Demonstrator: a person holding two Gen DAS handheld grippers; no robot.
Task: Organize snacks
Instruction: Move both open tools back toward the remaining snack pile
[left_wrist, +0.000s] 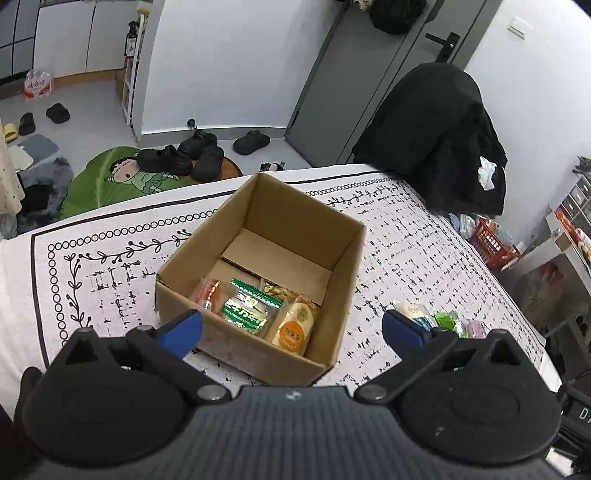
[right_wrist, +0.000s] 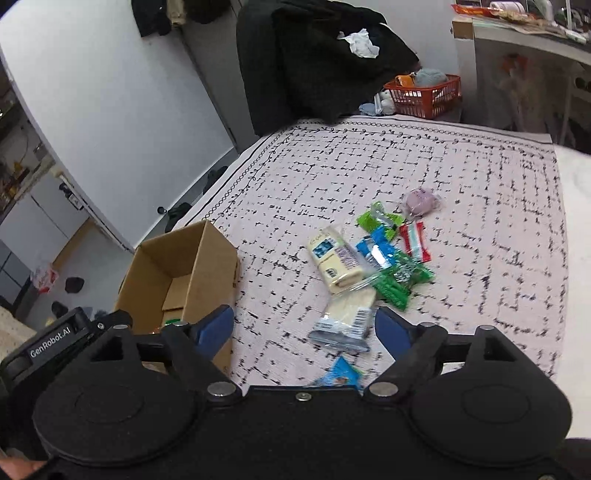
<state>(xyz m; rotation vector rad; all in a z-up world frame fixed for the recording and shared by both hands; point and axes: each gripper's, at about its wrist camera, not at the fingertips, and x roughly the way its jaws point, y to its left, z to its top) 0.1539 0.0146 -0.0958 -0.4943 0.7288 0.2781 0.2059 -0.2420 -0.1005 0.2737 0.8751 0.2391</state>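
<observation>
On the patterned cloth (right_wrist: 369, 166) — glossy snack packets (right_wrist: 369, 258) (loose, heaped) — both grippers (left_wrist: 291, 328) (right_wrist: 304, 328) gape empty.

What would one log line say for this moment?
left tool: open, over box | right tool: open, over loose snacks | box: partly filled

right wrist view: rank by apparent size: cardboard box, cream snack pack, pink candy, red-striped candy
1. cardboard box
2. cream snack pack
3. and 4. red-striped candy and pink candy: alike; the pink one lies farther off, so unranked.
</observation>
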